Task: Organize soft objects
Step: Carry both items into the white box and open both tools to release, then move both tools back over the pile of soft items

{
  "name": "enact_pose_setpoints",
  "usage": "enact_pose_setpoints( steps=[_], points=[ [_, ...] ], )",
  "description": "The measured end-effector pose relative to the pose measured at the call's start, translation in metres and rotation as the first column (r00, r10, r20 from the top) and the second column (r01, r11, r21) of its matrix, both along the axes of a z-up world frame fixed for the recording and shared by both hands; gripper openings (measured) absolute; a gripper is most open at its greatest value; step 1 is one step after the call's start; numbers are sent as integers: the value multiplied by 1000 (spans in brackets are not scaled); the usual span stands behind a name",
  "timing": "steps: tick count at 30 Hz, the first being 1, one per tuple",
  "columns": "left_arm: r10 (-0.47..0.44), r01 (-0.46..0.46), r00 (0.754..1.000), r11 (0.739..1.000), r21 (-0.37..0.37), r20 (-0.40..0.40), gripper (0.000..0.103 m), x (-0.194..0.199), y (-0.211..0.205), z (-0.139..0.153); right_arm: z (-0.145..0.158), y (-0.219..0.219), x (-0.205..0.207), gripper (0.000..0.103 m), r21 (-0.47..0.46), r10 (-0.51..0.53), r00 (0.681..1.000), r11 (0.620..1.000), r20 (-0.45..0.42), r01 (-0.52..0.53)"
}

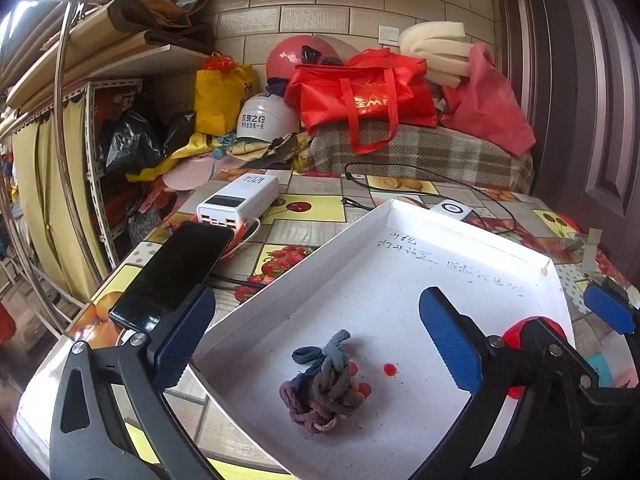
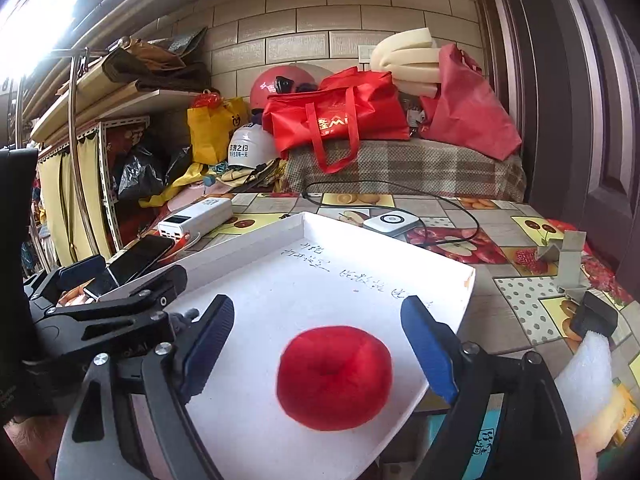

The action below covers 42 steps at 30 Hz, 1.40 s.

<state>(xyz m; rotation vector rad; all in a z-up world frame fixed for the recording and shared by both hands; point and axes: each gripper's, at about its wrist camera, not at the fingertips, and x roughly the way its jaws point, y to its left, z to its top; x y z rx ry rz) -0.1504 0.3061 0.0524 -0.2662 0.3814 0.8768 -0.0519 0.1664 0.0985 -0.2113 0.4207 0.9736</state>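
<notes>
A knotted bundle of braided fabric cord in blue, grey and mauve (image 1: 322, 386) lies low in the centre of the left wrist frame, on the floor of a shallow white cardboard tray (image 1: 472, 240) that sits on the fruit-patterned tabletop (image 1: 316, 200), between the widely spread fingers of the left gripper (image 1: 316, 342), untouched. Only the right wrist view shows whole the round, fuzzy red plush ball with a dimple (image 2: 334, 376) — centre-low, in the same tray. The right gripper (image 2: 324, 352) has its fingers spread either side — clear of it.

Beige tiled wall (image 1: 320, 4), cluttered shelves (image 1: 120, 56), dark door (image 2: 580, 100)
</notes>
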Motion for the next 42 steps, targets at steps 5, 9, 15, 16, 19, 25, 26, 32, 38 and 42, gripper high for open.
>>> enact_pose_setpoints(
  steps=[5, 9, 15, 16, 19, 25, 26, 32, 38, 42],
  points=[
    [4, -4, 1000, 1000, 3, 16, 103, -3, 0, -2, 1, 2, -8, 103, -9, -10, 999, 1000, 47, 11],
    [13, -14, 999, 1000, 26, 43, 103, -9, -6, -1, 2, 1, -11, 103, 2, -13, 998, 1000, 64, 13],
    [-7, 5, 991, 1000, 16, 134, 103, -29, -9, 2, 7, -8, -24, 103, 53, 8, 992, 998, 122, -15],
    [-11, 10, 990, 1000, 3, 139, 103, -31, -8, 2, 7, -10, -24, 103, 58, 13, 993, 998, 115, -20],
    [-33, 36, 988, 999, -21, 151, 103, -36, -11, 1, 8, -20, -32, 103, 73, 28, 994, 997, 109, -36],
    [-127, 127, 984, 992, 15, 124, 103, -34, -41, 4, 8, -48, -59, 103, 49, 137, 984, 988, 113, -143],
    [-154, 152, 982, 988, 30, 112, 103, -33, -48, 5, 8, -57, -60, 103, 53, 146, 983, 987, 108, -152],
    [-385, 381, 923, 917, 119, 12, 103, -21, -110, 7, 12, -118, -37, 103, 49, 85, 994, 995, 75, -89],
    [-699, 699, 715, 715, 18, -31, 103, -7, -177, 3, 14, -180, 10, 103, -27, 9, 999, 1000, 49, -8],
    [-783, 797, 593, 604, -2, -188, 103, 14, -231, -4, 11, -205, 26, 103, -70, -1, 1000, 998, -1, 1]
  ],
)
